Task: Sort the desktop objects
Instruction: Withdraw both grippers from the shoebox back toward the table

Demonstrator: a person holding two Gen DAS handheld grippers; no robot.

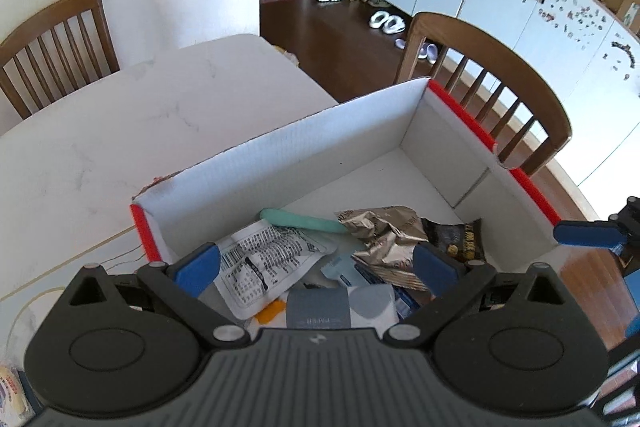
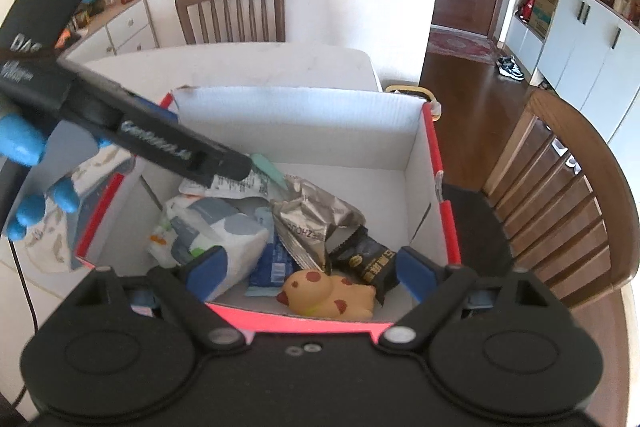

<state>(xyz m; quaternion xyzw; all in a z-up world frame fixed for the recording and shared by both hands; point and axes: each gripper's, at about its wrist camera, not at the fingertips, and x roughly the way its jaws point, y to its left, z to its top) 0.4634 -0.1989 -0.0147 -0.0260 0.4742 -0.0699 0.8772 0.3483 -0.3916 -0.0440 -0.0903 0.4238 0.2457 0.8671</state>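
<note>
Both our grippers, left gripper (image 1: 316, 267) and right gripper (image 2: 310, 269), gape empty over the box (image 2: 296, 115); dog toy (image 2: 330, 293) at its 6 o'clock.

The box (image 2: 304, 131) is showing white walls with red edges. Inside, a yellow toy (image 2: 332, 293) is wearing brown spots, beside a crinkled silver wrapper (image 2: 316, 215) and a mint-green tube (image 1: 302, 221).
</note>
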